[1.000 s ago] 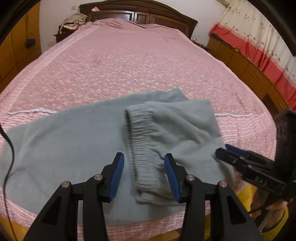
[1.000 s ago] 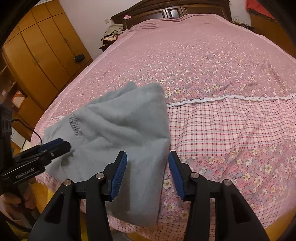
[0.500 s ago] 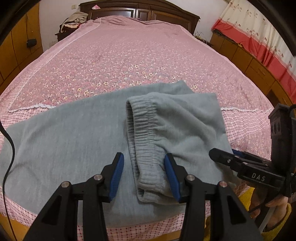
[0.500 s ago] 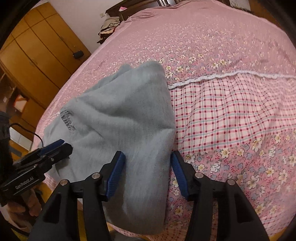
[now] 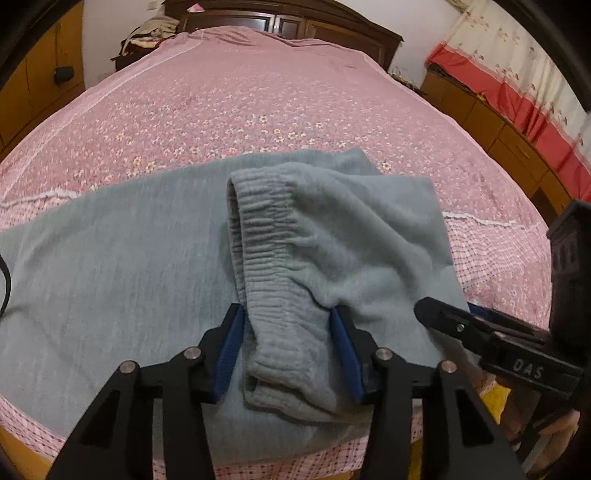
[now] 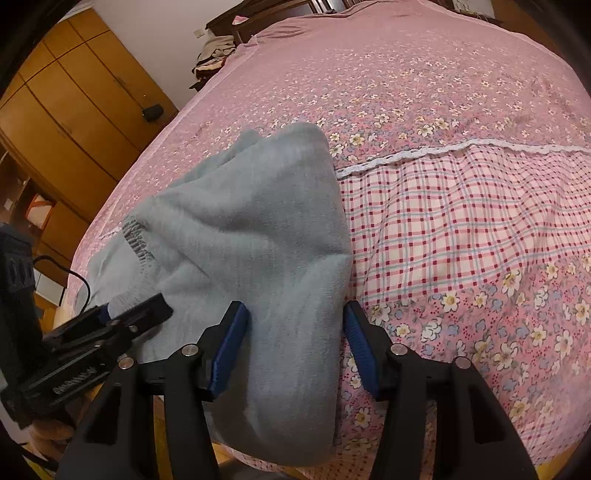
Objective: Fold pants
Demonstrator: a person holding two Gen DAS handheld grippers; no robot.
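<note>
Grey fleece pants (image 5: 129, 266) lie across the near edge of the bed, with the waist part folded over onto the legs. The ribbed elastic waistband (image 5: 273, 266) runs toward me. My left gripper (image 5: 286, 343) is open, its blue pads on either side of the waistband's near end. My right gripper (image 6: 295, 339) is open and straddles the folded right edge of the pants (image 6: 258, 229), which hangs over the bed's edge. Each gripper shows in the other's view: the right one (image 5: 480, 328) and the left one (image 6: 122, 325).
The bed has a pink floral cover (image 5: 240, 103) with a checked border (image 6: 461, 221). A dark wooden headboard (image 5: 295, 22) stands at the far end. Orange wardrobes (image 6: 66, 110) stand on the left, low cabinets and a red and white curtain (image 5: 517, 85) on the right.
Both grippers have moved forward and down onto the pants. The left one now straddles the waistband end; the right one straddles the folded edge. Both stay open.
</note>
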